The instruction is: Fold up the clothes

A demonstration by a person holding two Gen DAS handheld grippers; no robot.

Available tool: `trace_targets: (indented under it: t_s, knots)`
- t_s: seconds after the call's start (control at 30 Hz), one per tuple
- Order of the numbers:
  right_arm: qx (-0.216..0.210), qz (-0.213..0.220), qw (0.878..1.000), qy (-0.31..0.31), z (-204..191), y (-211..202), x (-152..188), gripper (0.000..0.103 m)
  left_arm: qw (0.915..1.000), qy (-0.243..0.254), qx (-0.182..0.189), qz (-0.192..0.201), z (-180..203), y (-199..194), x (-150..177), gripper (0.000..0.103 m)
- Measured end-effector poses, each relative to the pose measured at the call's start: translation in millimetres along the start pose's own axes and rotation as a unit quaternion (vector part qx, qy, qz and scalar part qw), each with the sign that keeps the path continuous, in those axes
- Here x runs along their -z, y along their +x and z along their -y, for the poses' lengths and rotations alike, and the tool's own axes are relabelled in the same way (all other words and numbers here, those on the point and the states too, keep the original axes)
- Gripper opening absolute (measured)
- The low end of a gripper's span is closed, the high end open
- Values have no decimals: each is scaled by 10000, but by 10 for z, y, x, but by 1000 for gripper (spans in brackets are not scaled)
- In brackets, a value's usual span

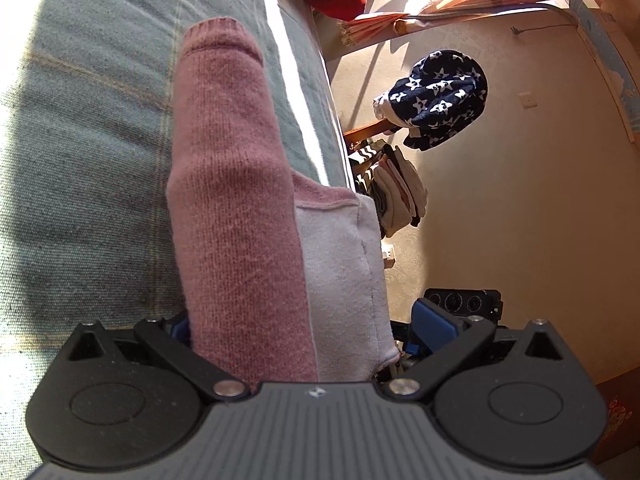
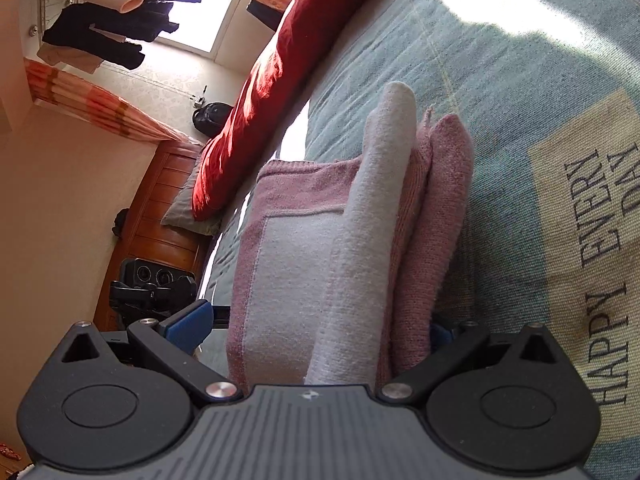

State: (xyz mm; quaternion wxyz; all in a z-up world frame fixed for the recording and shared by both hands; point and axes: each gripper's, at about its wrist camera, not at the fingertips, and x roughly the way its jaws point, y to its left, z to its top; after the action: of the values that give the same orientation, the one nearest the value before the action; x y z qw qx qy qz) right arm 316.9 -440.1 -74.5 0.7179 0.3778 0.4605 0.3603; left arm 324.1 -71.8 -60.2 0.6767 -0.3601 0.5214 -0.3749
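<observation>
A folded pink knit sweater [image 1: 240,200] with a pale lilac panel lies on a grey-green bedspread [image 1: 80,140]. My left gripper [image 1: 306,322] is turned on its side and straddles one end of it. Its blue pads [image 1: 436,316] stand wide apart, and a small gap shows beside the cloth. In the right wrist view the same sweater [image 2: 296,264] shows as a thick stack with a pale fold on top. My right gripper [image 2: 314,326] straddles it too, open, with its left pad [image 2: 188,320] clear of the fabric. Each wrist view catches the other gripper alongside.
A red quilt [image 2: 272,80] lies along the bed's far edge. A beige "HAPPY EVERY DAY" patch [image 2: 592,240] marks the bedspread [image 2: 460,48]. Beside the bed are a star-patterned garment [image 1: 440,96], a stack of folded clothes [image 1: 396,192], a wooden headboard [image 2: 160,208] and orange curtains [image 2: 88,108].
</observation>
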Motion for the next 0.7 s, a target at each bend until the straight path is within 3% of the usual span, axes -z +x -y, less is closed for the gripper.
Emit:
trace_targets:
  t_s: [0.37,0.7]
  knots:
    - [-20,-163,9999,-16,-223,160,3,103,9997,56,29,219,-7,-319,113,101]
    - [-109,-515,9982,-280,-626,603,54,103,9981,35,-88,612,-118,-924,189,101]
